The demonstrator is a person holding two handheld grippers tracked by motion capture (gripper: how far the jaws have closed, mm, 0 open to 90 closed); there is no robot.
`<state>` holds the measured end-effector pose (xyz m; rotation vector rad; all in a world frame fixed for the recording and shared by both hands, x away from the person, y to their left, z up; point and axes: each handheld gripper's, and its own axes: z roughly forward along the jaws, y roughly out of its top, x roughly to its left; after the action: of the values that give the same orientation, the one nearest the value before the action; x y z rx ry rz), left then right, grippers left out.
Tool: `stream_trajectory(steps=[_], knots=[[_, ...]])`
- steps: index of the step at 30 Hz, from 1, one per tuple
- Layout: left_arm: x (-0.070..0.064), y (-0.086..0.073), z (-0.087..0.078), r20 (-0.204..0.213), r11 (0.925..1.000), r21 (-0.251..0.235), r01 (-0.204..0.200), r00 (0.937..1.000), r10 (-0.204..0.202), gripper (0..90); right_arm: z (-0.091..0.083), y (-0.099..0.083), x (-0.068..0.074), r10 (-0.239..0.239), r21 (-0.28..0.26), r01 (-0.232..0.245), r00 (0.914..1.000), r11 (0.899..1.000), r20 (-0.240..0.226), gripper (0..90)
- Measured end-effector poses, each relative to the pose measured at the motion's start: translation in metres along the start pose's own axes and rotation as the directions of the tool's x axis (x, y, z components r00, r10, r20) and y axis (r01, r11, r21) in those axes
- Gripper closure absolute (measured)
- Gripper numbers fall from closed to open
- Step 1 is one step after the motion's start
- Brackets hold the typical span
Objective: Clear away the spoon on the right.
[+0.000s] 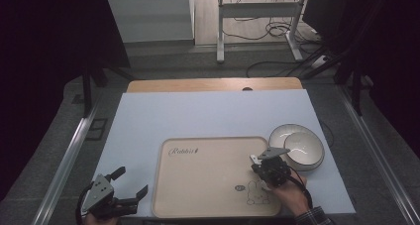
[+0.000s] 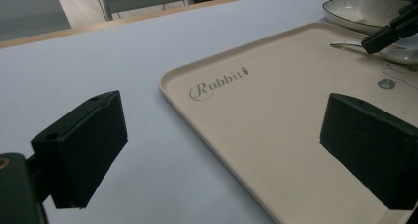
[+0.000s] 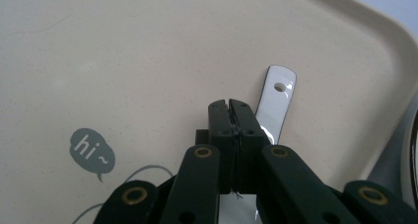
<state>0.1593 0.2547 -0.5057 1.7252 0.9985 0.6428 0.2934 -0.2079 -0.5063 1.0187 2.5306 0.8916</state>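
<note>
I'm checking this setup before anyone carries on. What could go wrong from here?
The right tool looks shut beside the white spoon on the tray, jaws possibly gripping nothing: lifting could leave the spoon behind or flick it. The bowl on its plate sits close beyond that tool; a swing may knock it.

Tray (image 1: pixel 208 180): matt beige, plastic-looking, faintly speckled, smooth; grey print.
Spoon (image 3: pixel 276 103): glossy white, ceramic-looking, bright highlights.
Bowl (image 1: pixel 297 145): glossy white glaze, dark rim line.
Table (image 1: pixel 198 116): matt pale sheet, smooth; wood edge at the far side.
Right gripper (image 3: pixel 230 110) and left gripper (image 2: pixel 222 150): matt black plastic, brass-coloured rivets on the right.
</note>
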Motion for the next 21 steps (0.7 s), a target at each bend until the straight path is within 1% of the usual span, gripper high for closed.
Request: stream_trajectory(steps=[4, 13, 17, 21], knots=[[0.0, 0.0, 0.0, 0.0, 1.0, 0.001, 0.0, 1.0, 0.0, 4.0, 0.0, 0.0, -0.002, 0.003, -0.001, -0.003, 0.9999, 1.0, 0.01, 89.2], [0.0, 0.0, 0.0, 0.0, 1.0, 0.001, 0.0, 1.0, 0.0, 4.0, -0.003, -0.003, -0.011, 0.027, -0.003, -0.026, 0.9988, 1.0, 0.04, 89.2], [0.0, 0.0, 0.001, 0.0, 1.0, 0.002, 0.0, 1.0, 0.0, 4.0, -0.004, -0.003, -0.011, 0.026, -0.012, -0.026, 0.9991, 1.0, 0.033, 88.1], [0.0, 0.0, 0.0, 0.001, 1.0, 0.002, 0.0, 1.0, 0.0, 4.0, -0.005, -0.002, -0.01, 0.026, -0.022, -0.026, 0.9992, 0.999, 0.03, 85.1]])
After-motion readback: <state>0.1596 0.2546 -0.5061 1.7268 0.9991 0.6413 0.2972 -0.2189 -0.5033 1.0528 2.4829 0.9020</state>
